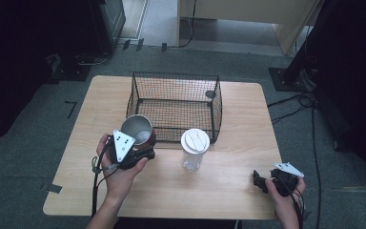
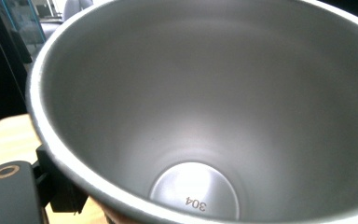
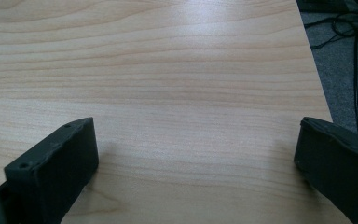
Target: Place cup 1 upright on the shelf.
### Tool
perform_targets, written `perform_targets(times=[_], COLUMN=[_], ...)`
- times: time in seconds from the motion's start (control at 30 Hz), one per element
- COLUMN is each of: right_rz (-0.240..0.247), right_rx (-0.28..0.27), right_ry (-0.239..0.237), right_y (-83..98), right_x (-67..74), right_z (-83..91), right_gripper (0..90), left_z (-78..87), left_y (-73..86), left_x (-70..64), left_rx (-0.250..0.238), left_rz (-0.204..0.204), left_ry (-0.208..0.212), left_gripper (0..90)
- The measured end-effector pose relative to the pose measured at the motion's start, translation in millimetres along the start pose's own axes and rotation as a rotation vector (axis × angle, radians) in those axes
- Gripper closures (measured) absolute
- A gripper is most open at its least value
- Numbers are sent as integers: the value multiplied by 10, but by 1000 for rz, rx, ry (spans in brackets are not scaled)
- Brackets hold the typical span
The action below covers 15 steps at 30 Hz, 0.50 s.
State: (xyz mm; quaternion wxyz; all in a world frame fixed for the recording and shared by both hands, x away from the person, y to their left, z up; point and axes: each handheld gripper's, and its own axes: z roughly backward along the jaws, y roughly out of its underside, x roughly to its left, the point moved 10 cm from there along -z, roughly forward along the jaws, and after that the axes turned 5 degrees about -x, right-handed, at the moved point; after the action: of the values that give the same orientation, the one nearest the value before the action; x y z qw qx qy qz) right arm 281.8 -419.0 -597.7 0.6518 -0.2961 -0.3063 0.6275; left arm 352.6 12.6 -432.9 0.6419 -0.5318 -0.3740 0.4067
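Steel is crowding the left gripper view: the left gripper [image 1: 140, 148] is clamping a stainless steel tumbler [image 1: 138, 128] by its wall, one black jaw showing outside the rim at the lower left of that view. The tumbler's mouth is tipping toward the gripper's camera, so its long axis is running from the rim down to the round bottom stamped 304 [image 2: 195, 204], and the inside is looking bare. In the high view the tumbler is being held over the wooden table [image 1: 228, 181], open mouth facing up and slightly toward the person, just in front of the near left corner of the black wire basket [image 1: 176, 107]. Beside it on the right, a clear plastic cup [image 1: 194, 149] with a white lid is standing upright, touching nothing. Well apart, at the table's near right edge, the right gripper [image 1: 259, 181] is resting low with its jaws spread wide, nothing between them but bare wood.
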Motion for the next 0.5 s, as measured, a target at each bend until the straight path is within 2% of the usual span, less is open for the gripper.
perform_targets(times=[0.5], right_rz=[0], right_rx=[0], right_ry=[0], right_y=[0], right_x=[-1], right_z=[0], right_gripper=[0], left_z=[-183], left_y=[-264], left_x=[-47], left_rx=[-43], left_rz=[-28], left_ry=[8], left_gripper=[86])
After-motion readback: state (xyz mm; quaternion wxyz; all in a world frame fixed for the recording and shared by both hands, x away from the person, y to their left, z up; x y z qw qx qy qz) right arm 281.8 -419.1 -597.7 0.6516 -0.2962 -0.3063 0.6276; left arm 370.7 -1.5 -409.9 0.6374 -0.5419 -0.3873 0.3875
